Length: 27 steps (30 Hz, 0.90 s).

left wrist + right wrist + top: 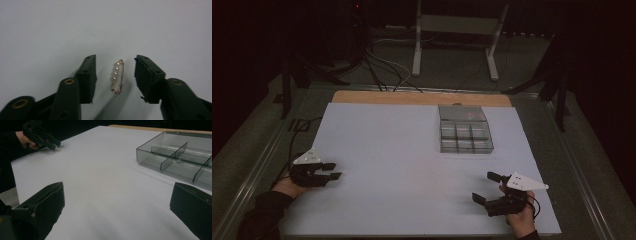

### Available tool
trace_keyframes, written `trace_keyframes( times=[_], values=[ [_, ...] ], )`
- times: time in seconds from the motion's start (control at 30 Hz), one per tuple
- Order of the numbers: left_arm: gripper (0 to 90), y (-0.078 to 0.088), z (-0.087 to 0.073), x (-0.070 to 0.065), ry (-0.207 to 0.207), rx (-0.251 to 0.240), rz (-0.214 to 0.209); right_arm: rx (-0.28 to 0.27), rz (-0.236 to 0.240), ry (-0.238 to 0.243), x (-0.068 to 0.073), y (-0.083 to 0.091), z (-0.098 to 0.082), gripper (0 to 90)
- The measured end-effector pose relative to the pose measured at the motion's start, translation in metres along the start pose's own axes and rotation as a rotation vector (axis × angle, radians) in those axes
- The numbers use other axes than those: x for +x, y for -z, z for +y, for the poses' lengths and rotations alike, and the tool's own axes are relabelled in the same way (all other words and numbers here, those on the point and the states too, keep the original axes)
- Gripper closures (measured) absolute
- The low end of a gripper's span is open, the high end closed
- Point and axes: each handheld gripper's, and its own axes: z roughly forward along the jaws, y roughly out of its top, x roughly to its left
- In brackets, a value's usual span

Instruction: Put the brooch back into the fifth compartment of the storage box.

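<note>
- Left claw [115, 75]: its jaws stand apart on either side of a gold pin [118, 76] set with a row of small pale beads. A gap shows on each side, so neither jaw presses on the pin.
- The pin lies flat on the white table [105, 27], lengthwise between the jaws, with its looped end toward the camera.
- In the high view the left claw [332, 171] sits low at the near left of the table, with the person's hand behind it.
- Right claw [117, 202]: jaws wide apart, with nothing between them. It waits at the near right of the table [387, 150], well apart from the pin.
- A clear box [464, 131] with divided compartments and its lid laid back stands toward the far right. From the right gripper view its nearer compartments look bare; a small item may lie in one, too faint to confirm.
- Step in hand, by my judgement: pickup of the pin, with the claw placed around it and the grip not yet made.
- The next move calls for closing squarely on the thin wire body, low enough to catch it. The pin is flat and slight, so it could slip out or pivot.
- The box is the likely destination.
</note>
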Motion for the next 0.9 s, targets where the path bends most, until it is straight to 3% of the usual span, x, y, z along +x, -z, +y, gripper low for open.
trace_keyframes(
  times=[0.53,0.9],
  values=[
    [86.6,-0.0034,0.0030,0.0024,-0.019,0.040,-0.022,-0.004,-0.003,-0.003,-0.0004,0.0005,-0.0003,0.0],
    [88.1,-0.0011,0.0060,0.0044,0.005,0.035,-0.040,-0.006,-0.009,-0.005,-0.0004,0.0017,0.0000,0.0]
  ],
)
